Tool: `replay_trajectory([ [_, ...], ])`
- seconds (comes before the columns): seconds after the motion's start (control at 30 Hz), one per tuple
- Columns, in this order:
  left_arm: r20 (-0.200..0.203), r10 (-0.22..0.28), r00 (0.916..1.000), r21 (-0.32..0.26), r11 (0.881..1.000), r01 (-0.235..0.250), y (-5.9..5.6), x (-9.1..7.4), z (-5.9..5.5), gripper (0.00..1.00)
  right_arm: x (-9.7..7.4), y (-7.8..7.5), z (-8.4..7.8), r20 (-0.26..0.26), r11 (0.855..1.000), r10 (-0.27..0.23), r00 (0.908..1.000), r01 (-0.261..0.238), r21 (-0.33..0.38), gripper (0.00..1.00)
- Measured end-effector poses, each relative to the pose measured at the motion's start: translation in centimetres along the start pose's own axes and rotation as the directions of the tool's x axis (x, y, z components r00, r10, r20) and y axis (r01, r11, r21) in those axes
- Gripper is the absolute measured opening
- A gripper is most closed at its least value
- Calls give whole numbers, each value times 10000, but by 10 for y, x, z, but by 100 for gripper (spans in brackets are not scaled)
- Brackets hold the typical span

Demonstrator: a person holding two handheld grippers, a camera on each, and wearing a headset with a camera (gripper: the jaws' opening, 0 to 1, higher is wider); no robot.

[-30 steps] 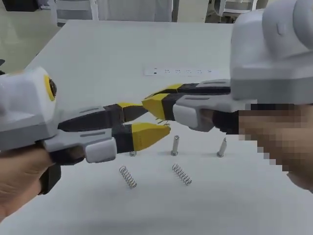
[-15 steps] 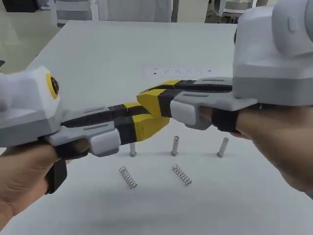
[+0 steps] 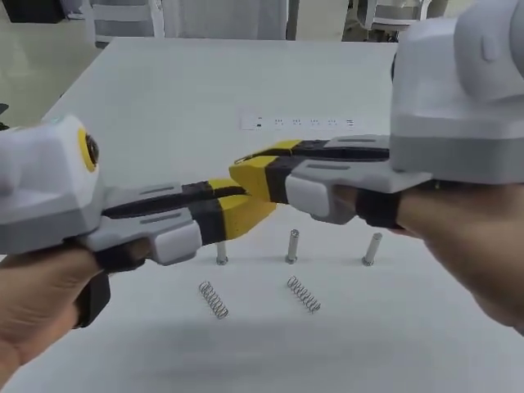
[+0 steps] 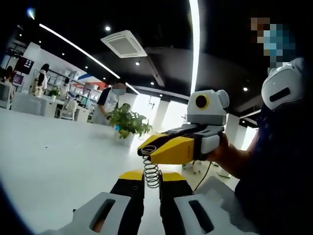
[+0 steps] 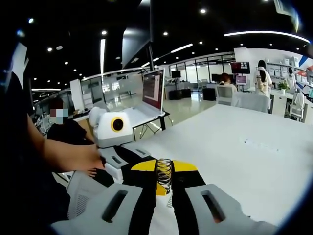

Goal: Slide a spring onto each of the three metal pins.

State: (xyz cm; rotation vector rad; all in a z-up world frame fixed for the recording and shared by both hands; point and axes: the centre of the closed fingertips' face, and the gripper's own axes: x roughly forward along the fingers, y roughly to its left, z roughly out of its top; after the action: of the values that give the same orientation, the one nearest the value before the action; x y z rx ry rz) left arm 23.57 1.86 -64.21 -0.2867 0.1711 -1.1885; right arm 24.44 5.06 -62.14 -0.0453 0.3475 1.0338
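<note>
Three short metal pins stand in a row on the white table: left pin (image 3: pixel 222 255), middle pin (image 3: pixel 292 245), right pin (image 3: pixel 371 249). Two loose springs lie in front of them, one at left (image 3: pixel 214 297) and one at centre (image 3: pixel 304 293). Above the left pin the two grippers meet tip to tip. In the left gripper view my left gripper (image 4: pixel 152 177) is shut on a third spring (image 4: pixel 152 171), whose top end reaches the right gripper's yellow tip (image 4: pixel 161 148). My right gripper (image 5: pixel 165 180) also pinches this spring (image 5: pixel 165 172).
A white power strip (image 3: pixel 299 121) lies flat on the table beyond the pins. The table's far edge (image 3: pixel 246 38) runs along the back, with chairs and floor past it. People sit and stand in the office around.
The left gripper's jaws have narrowed and its tip has come up under the right gripper's tip. The pins and the two loose springs lie as before.
</note>
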Motion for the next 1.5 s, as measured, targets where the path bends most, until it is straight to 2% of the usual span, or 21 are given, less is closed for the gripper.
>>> replay_trajectory([
  [0.17, -304, 32, 9995, 563, 9984, -15, 0, -3, -5, 2, -2, 2, -4, -255, 9999, 116, 9996, -116, 5, 8],
  [0.23, -674, 49, 9977, 1091, 9940, 25, -1, -4, -9, 2, -3, 4, -8, -515, 9997, 212, 9984, -216, -81, 7],
  [0.47, -1496, -5, 9887, 2058, 9781, 316, -7, -2, -20, 2, -7, 8, -19, -1262, 9981, 520, 9906, -556, -252, 7],
  [0.53, -1774, -30, 9841, 2339, 9712, 451, -9, 0, -24, 2, -10, 10, -24, -1623, 9966, 678, 9844, -744, -346, 8],
  [0.63, -2143, -52, 9768, 2731, 9598, 650, -13, 1, -29, 2, -15, 12, -29, -2293, 9921, 872, 9694, -1053, -677, 8],
  [0.73, -2688, -106, 9631, 3157, 9437, 985, -17, 3, -36, 2, -20, 15, -37, -3134, 9846, 1140, 9428, -1494, -912, 8],
  [0.83, -3018, -177, 9532, 3366, 9335, 1239, -21, 5, -42, 2, -23, 17, -45, -3820, 9756, 1385, 9137, -1923, -1063, 8],
  [0.97, -3377, -227, 9410, 3545, 9230, 1495, -26, 6, -49, 2, -28, 21, -54, -4699, 9588, 1691, 8664, -2550, -1252, 8],
  [1.03, -3458, -238, 9380, 3614, 9192, 1566, -27, 6, -50, 2, -28, 22, -55, -4872, 9548, 1742, 8557, -2679, -1290, 8],
  [1.07, -3615, -230, 9321, 3722, 9130, 1669, -28, 6, -52, 2, -31, 22, -58, -5224, 9476, 1814, 8332, -2902, -1338, 8],
  [1.1, -3679, -227, 9296, 3755, 9109, 1708, -29, 6, -53, 2, -31, 22, -60, -5372, 9431, 1810, 8238, -3003, -1426, 8],
  [1.13, -3840, -226, 9231, 3840, 9052, 1819, -30, 6, -56, 2, -32, 23, -62, -5577, 9388, 1833, 8096, -3125, -1450, 8],
  [1.2, -3983, -232, 9170, 3876, 9018, 1912, -32, 7, -59, 2, -33, 25, -65, -5880, 9282, 1822, 7881, -3352, -1617, 8],
  [1.23, -4048, -210, 9142, 3943, 8980, 1952, -32, 7, -60, 2, -34, 25, -67, -6091, 9211, 1781, 7728, -3488, -1732, 8],
  [1.27, -4148, -166, 9098, 4002, 8946, 1987, -32, 7, -61, 1, -33, 26, -69, -6224, 9153, 1759, 7627, -3594, -1817, 8],
  [1.3, -4180, -159, 9083, 4018, 8935, 2005, -32, 7, -62, 1, -34, 26, -70, -6277, 9142, 1758, 7584, -3623, -1818, 8],
  [1.33, -4280, -128, 9037, 4077, 8897, 2057, -31, 7, -64, 1, -33, 26, -72, -6421, 9101, 1754, 7463, -3716, -1833, 8],
  [1.37, -4403, -90, 8978, 4132, 8857, 2115, -31, 7, -66, 1, -34, 26, -75, -6625, 9048, 1697, 7296, -3818, -1887, 8],
  [1.4, -4428, -60, 8966, 4198, 8822, 2133, -31, 7, -67, 1, -34, 26, -75, -6660, 9000, 1668, 7271, -3881, -1983, 8],
  [1.43, -4452, -54, 8954, 4191, 8824, 2137, -31, 7, -67, 1, -34, 27, -77, -6767, 8962, 1655, 7175, -3957, -2004, 8],
  [1.5, -4451, -51, 8955, 4177, 8834, 2127, -31, 7, -67, 1, -35, 27, -77, -6883, 8910, 1624, 7070, -4047, -2055, 8],
])
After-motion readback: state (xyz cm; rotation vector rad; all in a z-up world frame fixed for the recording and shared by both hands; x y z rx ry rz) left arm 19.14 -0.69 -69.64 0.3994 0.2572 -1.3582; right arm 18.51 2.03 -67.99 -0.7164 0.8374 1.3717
